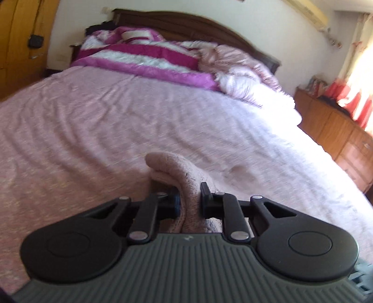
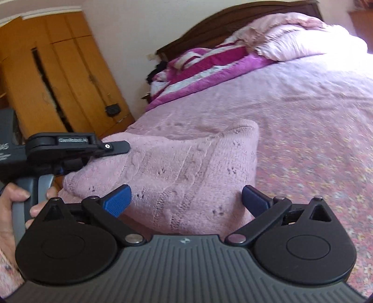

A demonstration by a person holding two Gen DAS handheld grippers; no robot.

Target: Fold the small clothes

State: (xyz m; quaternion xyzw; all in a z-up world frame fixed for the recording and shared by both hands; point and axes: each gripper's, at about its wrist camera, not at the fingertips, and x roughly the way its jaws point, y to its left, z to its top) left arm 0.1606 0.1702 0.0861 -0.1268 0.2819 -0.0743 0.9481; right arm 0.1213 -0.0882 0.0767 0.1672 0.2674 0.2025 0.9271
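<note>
Right wrist view takes in most of the room: one wide bed point(image 2: 303, 98) under a pink sheet fills it, with a dark wooden headboard point(image 2: 209, 25) at the far end and a tall wooden wardrobe point(image 2: 65, 77) to the left, its doors slightly ajar. On the bed near the headboard lie two heaps of bedding, a magenta-and-white striped quilt point(image 2: 198, 67) and a pale pink quilt point(image 2: 303, 39) beside it. From the left wrist view a low wooden dresser point(image 1: 338, 130) stands along the bed's right side, with red things on top, too blurred to name, and an air conditioner point(image 1: 307, 11) hangs high on the wall.

One small pink knitted garment point(image 2: 186, 167) lies at the near edge of the bed, partly bunched and lifted at its left corner. The left gripper point(image 1: 190, 198) has its jaws clamped on a fold of that knit, which stands up between them. A hand point(image 2: 14, 209) holds that gripper's handle; white lettering on its side is too blurred to read. The right gripper point(image 2: 186, 200) has its jaws wide apart, two blue pads point(image 2: 116, 200) either side of the garment's near part, and I cannot tell whether they touch it
</note>
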